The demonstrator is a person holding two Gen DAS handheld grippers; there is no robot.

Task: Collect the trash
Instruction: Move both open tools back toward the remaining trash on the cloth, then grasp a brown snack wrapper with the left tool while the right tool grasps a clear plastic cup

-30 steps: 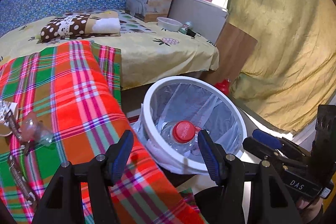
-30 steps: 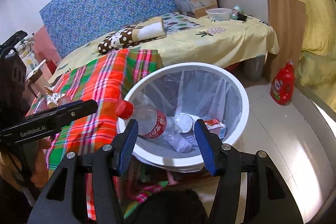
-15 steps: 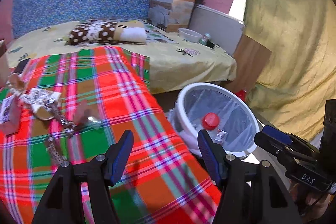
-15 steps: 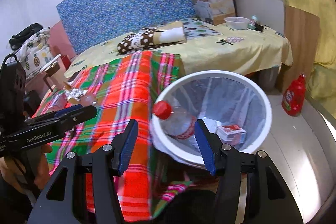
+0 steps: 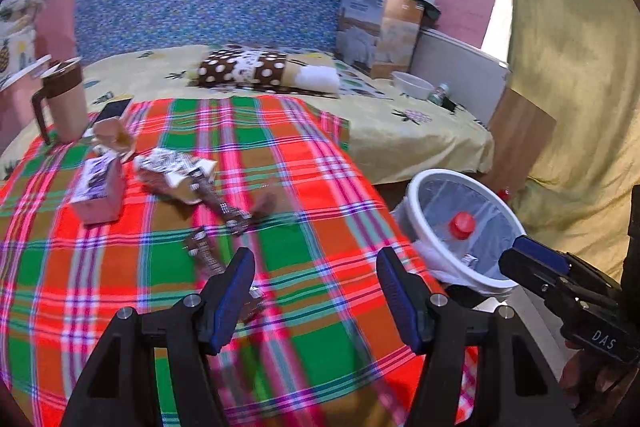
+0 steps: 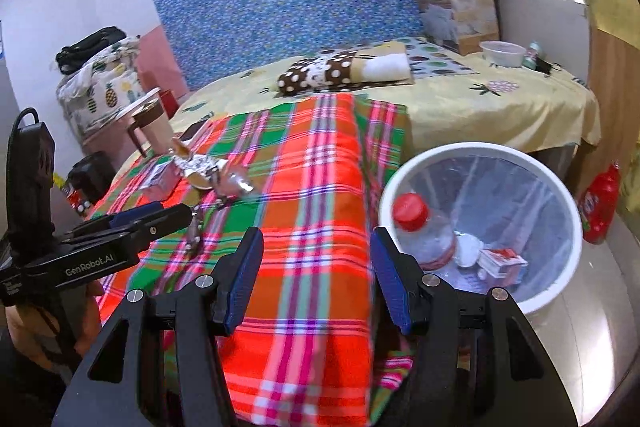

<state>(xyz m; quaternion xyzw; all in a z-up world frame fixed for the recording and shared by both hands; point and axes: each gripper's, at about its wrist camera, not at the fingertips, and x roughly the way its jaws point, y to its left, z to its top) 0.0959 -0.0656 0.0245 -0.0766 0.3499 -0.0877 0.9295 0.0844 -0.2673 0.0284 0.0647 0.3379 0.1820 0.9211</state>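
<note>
Both cameras have swung away from the bin [image 6: 480,163] toward the plaid cloth [image 5: 280,227] since 1 second ago; the bin then filled the centre of each view and now sits at the right. Inside the bin lie 1 clear bottle [image 6: 424,239] with a red cap, a small red-and-white carton [image 6: 502,261] and a pale round item of uncertain kind. Uncollected trash lies on the cloth's far left part: crumpled wrappers [image 5: 176,171], a small box [image 5: 98,191] and dark wrapper strips [image 5: 206,255] nearer the left gripper [image 5: 314,295]. Left gripper hangs above the cloth, jaws spread, nothing between them. Right gripper [image 6: 316,275] is likewise spread and empty, over the cloth's edge just beside the bin. A mug [image 5: 64,103] stands beyond the trash. 1 red jug [image 6: 600,203] stands on the floor beside the bin.
</note>
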